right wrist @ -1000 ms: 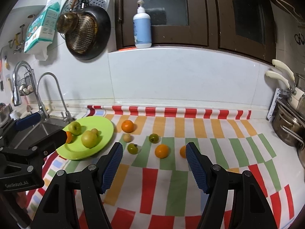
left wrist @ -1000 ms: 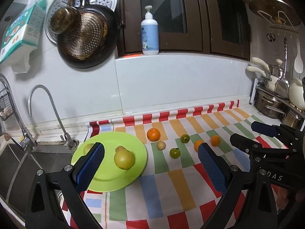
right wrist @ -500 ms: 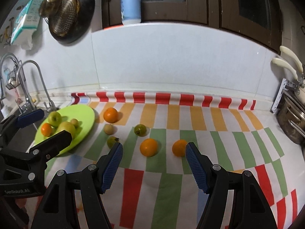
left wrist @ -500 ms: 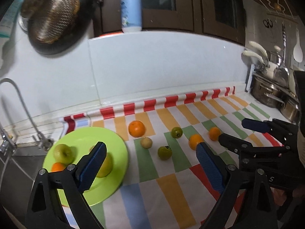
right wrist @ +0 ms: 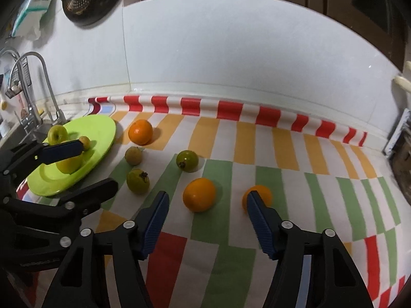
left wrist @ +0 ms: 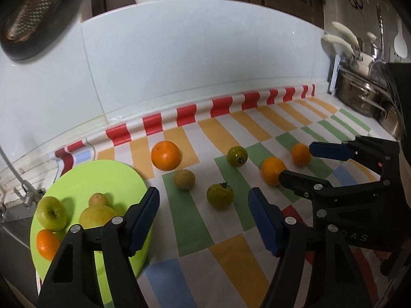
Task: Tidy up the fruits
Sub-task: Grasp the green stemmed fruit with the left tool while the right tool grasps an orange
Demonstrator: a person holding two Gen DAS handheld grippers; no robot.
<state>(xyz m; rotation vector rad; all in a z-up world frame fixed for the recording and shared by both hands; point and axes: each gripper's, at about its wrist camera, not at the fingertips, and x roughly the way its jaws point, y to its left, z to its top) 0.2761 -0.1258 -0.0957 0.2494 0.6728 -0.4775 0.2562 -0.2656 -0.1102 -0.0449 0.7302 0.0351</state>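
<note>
A lime-green plate (left wrist: 108, 177) is seen at the left end of the desk (left wrist: 231, 254), which is covered by a cloth checked in red, orange, green and blue. On the plate a green apple (left wrist: 51, 213), a yellow pear-like fruit (left wrist: 96, 217), a small yellowish fruit (left wrist: 99, 199) behind it and a small orange (left wrist: 47, 243) are gathered close together. The remaining fruit is scattered on the cloth to the right of the plate: a large orange (left wrist: 165, 155) near the back, a small brownish round fruit (left wrist: 184, 179) just in front of it, a green fruit with a dark stalk (left wrist: 220, 196), a second green fruit (left wrist: 237, 156) further back, and two oranges (left wrist: 273, 170) (left wrist: 300, 154) lying near each other.

The left gripper (left wrist: 204, 222) is held low over the cloth with its blue-padded fingers (left wrist: 143, 220) spread wide and nothing between them; the stalked green fruit lies just ahead of the gap. The right gripper (right wrist: 206, 222) is likewise held apart and empty, with one orange (right wrist: 199, 194) ahead of its gap and the other (right wrist: 259, 193) partly hidden behind its right finger (whether it is touched cannot be told). Steel pots (left wrist: 359, 95) are seen at the far right, and a tap (right wrist: 33, 87) beside the plate at the left
</note>
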